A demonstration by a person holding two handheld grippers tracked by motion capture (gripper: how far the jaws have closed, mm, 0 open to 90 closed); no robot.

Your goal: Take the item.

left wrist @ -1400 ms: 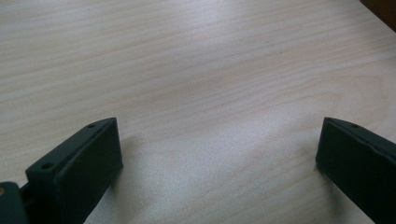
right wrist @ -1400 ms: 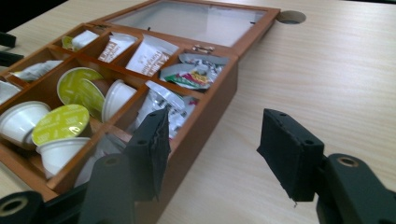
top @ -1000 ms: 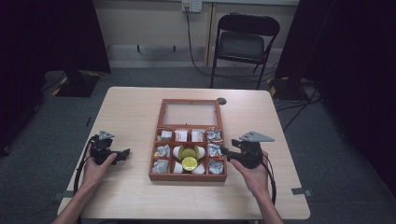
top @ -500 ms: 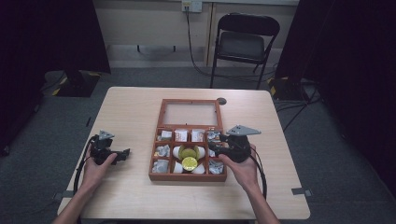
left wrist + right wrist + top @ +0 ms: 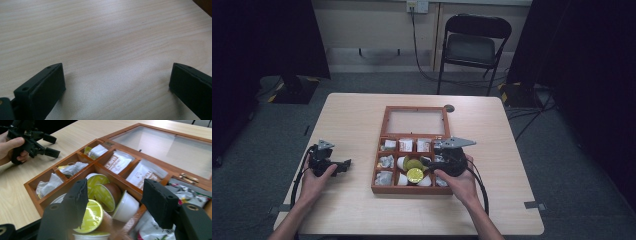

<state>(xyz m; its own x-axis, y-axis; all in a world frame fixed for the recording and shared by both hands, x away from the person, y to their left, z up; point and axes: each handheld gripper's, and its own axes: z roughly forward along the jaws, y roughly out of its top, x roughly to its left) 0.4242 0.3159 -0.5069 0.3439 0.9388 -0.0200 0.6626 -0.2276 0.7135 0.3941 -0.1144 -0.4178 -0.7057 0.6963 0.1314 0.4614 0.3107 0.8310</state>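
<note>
While the right gripper (image 5: pixel 430 163) hangs over the middle of the wooden tea box (image 5: pixel 378 176), its jaws stand apart with nothing clamped; they have just been opening, and the coffee capsules (image 5: pixel 105 195) lie directly below and between them in the right gripper view. At least five capsules are visible in that compartment: three show yellow-green foil lids, one shows a white cup wall, and one white rim sits at the bottom edge. The left gripper (image 5: pixel 343 165) rests well apart from the box, out on the bare table (image 5: pixel 352 120), with its jaws spread wide and empty; the left gripper view shows only wood grain between them. One box is present, with its glass-panelled lid (image 5: pixel 416 121) folded flat toward the far side. Two brown-printed tea sachets (image 5: pixel 117 162) fill neighbouring far compartments, and crumpled white packets (image 5: pixel 72 168) occupy the compartments nearer the left gripper; their exact number cannot be told. Two hands hold two grippers. The table is light wood with rounded corners and stands on grey carpet. One black folding chair (image 5: pixel 474 42) stands beyond the table against a pale wall, with dark curtains at both sides.
</note>
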